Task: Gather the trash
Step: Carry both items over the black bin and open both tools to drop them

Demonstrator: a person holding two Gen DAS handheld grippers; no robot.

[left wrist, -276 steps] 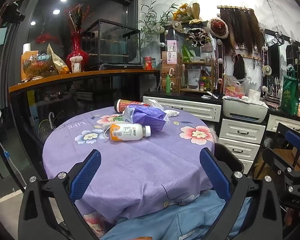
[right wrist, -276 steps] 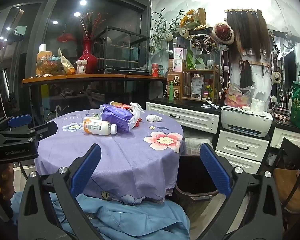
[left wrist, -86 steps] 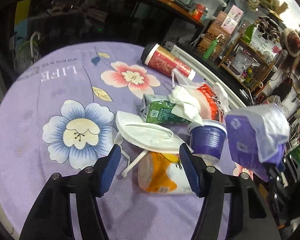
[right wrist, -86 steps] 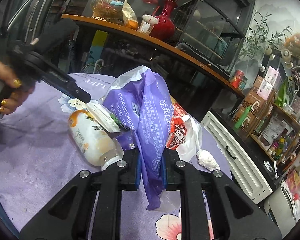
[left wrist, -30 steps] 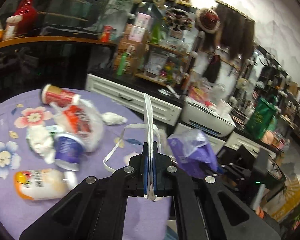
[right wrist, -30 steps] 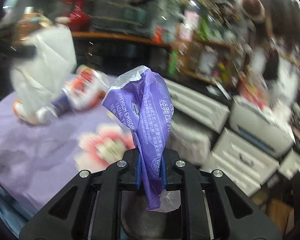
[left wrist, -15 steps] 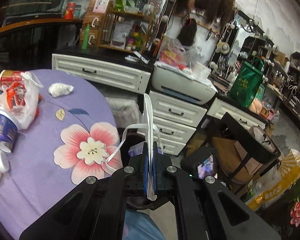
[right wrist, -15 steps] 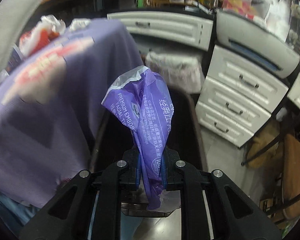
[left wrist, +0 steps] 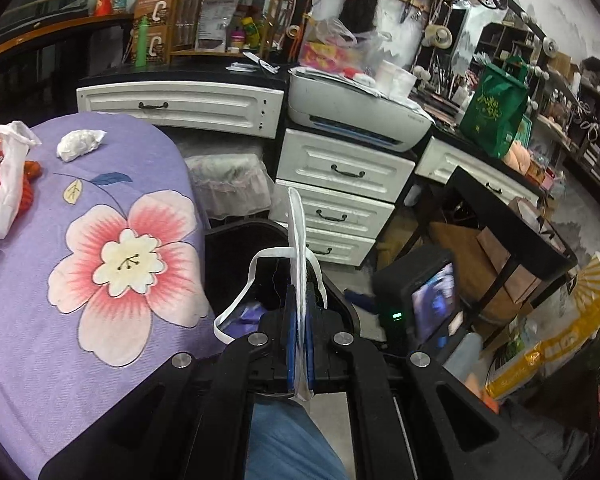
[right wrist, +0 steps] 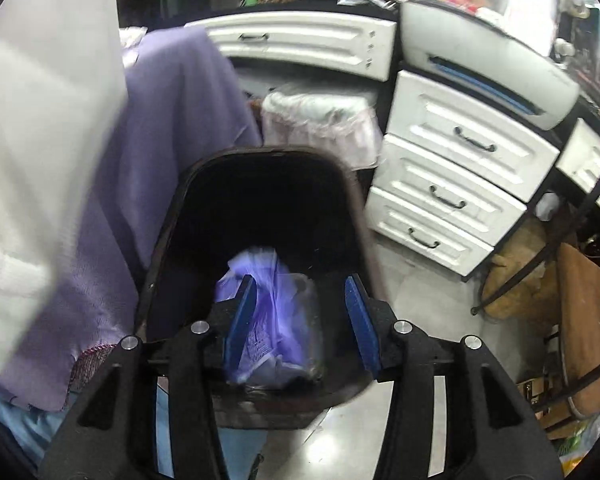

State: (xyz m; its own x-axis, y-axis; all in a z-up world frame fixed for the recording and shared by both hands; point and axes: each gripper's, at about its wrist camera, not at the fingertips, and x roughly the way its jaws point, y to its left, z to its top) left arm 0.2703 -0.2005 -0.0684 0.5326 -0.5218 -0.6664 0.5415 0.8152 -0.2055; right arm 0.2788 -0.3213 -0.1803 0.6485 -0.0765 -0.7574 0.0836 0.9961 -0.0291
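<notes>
Right tongs (right wrist: 302, 320) above the black trash bin (right wrist: 352, 200), blue pads parted; their jaws have just been opening, and the purple wrapper (right wrist: 272, 320) sits blurred between them, touching neither pad clearly (probably dropping free into the bin). Left tongs (left wrist: 301, 340) pinched tight on a white face mask (left wrist: 298, 248), its ear loops dangling over the bin's near rim. To do this step well, judged from the pose: keep the right tongs centred over the dark opening until the wrapper is clear of the pads, then carry the mask well inside the rim before letting go, since a light mask with loose loops could snag on a pad or drape over the edge.

Containers: the bin holds the purple wrapper; its depths are too dark to tell what else lies there. On the tabletop (left wrist: 28, 340), a crumpled tissue (left wrist: 80, 145) and a red-and-white plastic bag (left wrist: 4, 184) are not yet collected.
</notes>
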